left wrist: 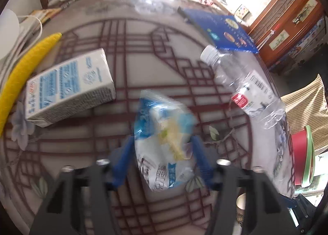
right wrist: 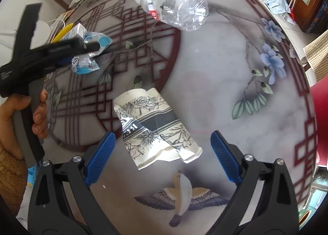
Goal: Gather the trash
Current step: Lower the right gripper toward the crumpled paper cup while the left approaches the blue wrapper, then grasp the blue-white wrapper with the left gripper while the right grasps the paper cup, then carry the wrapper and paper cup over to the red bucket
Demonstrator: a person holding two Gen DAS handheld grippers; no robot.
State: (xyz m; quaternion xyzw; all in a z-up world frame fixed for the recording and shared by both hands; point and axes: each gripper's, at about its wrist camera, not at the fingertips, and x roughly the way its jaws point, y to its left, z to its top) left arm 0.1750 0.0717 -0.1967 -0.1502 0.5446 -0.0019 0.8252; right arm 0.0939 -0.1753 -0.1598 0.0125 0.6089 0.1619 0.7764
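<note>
the round tabletop (right wrist: 215,75) fills both views, pale marble look with dark red lattice lines, blue flowers and a painted bird near its front edge. on its far side lies a blue book (left wrist: 223,30), flat, with a clear plastic bottle (left wrist: 242,83) on its side just in front of it, white cap toward the book's corner and a red label around the middle. in the left wrist view a white and blue carton (left wrist: 69,87) lies on its side to the left, and a long yellow thing (left wrist: 22,75) rests beyond it at the tabletop's edge. a crushed paper cup (right wrist: 155,126), white with black flower prints and a dark band, lies flat near the bird. the right claw (right wrist: 162,157) hangs over this cup with its 2 blue pads spread wide, one on each side of it and both clear of the paper, so it stands open and holds nothing. a crumpled blue and white wrapper (left wrist: 164,142) lies near the middle of the lattice pattern, between the carton and the bottle. the left claw (left wrist: 162,142) has its blue pads on either side of this wrapper; they look to be right at its edges, but the blur hides whether they press on it, so i cannot tell if it grips. in the right wrist view a hand (right wrist: 24,116) in a brown sleeve holds that claw's grey handle.
</note>
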